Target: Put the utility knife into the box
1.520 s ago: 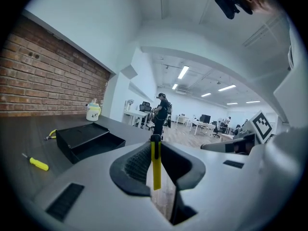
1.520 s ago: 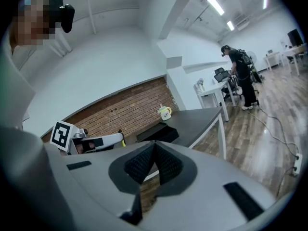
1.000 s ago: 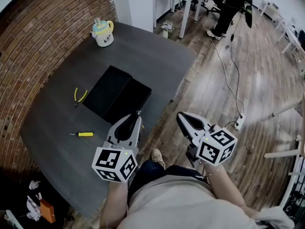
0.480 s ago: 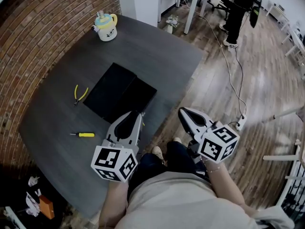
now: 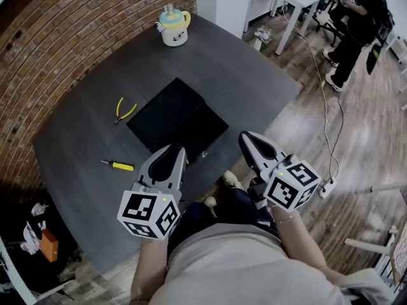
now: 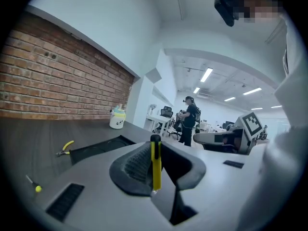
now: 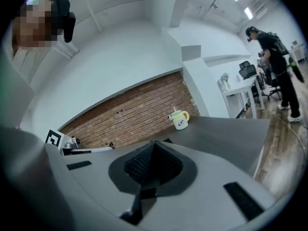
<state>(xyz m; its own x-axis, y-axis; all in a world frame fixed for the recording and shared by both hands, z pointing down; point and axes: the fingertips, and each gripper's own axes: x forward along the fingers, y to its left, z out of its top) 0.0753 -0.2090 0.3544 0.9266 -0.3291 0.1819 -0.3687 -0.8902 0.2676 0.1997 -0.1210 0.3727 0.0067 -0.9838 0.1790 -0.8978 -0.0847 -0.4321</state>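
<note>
left gripper clamped on the yellow utility knife, blade body upright between the jaws, over the table's near edge, just short of the black box. right gripper pinched shut on nothing, off the table's near side. pliers and screwdriver lie left of the box, mug at the far end.

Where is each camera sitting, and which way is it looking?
Head view: on the person's head, looking steeply down at the table, box, left gripper and right gripper; the forearms and lap show.
Left gripper view: on the left gripper, looking along its jaws, shut on the utility knife, across the table.
Right gripper view: on the right gripper, looking along its shut, empty jaws towards the brick wall.
Shared: all three show the cup.
</note>
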